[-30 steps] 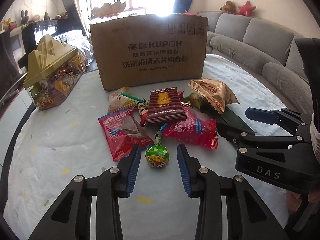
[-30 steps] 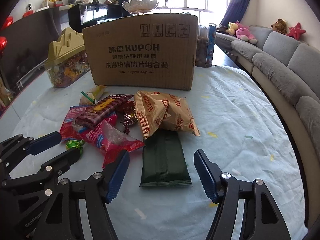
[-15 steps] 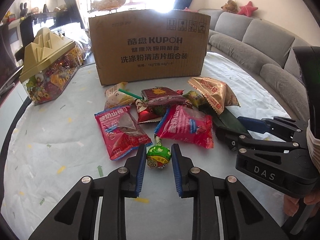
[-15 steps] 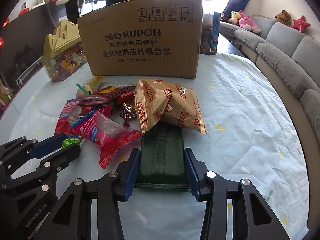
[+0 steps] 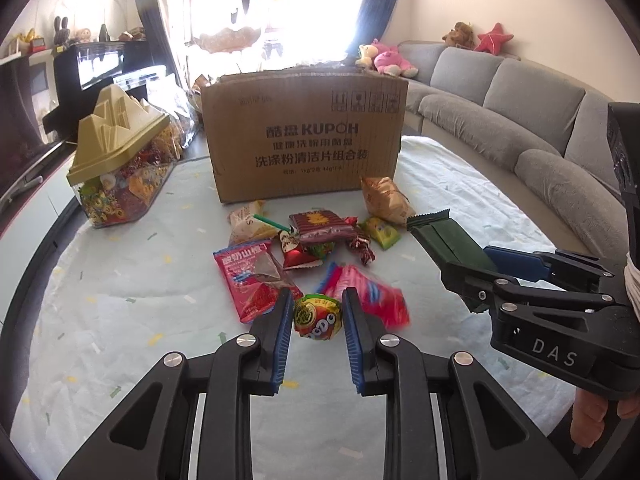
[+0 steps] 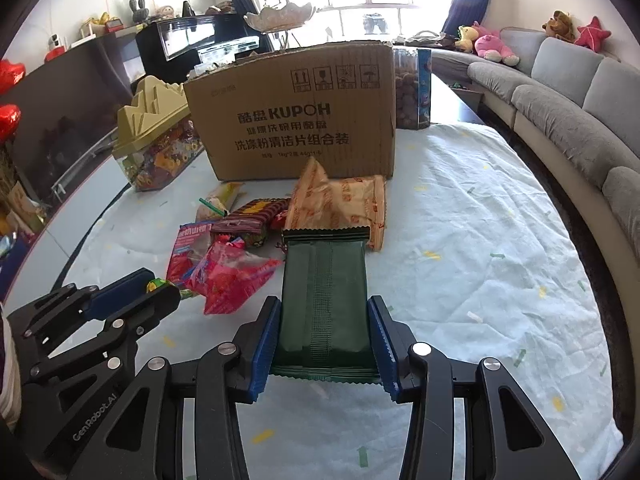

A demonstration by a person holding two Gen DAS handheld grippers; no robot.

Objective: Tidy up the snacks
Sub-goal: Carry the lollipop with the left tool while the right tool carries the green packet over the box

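Observation:
My left gripper (image 5: 317, 320) is shut on a round green and red lollipop (image 5: 318, 316) and holds it above the table. My right gripper (image 6: 325, 332) is shut on a dark green snack packet (image 6: 324, 300), lifted off the cloth; the packet also shows in the left wrist view (image 5: 448, 240). A pile of snack packets lies ahead: a red packet (image 5: 250, 276), a striped brown packet (image 5: 320, 226) and a tan chip bag (image 6: 340, 204). The open cardboard box (image 5: 304, 140) stands behind the pile.
A clear candy jar with a gold lid (image 5: 116, 160) stands at the left. A tall snack container (image 6: 412, 92) sits right of the box. A grey sofa (image 5: 520, 112) curves along the right. The table has a pale cloth (image 6: 480, 240).
Both grippers closed, the left on the lollipop and the right on the green packet, then rose with them off the table. The pink-red packet near the lollipop shifted.

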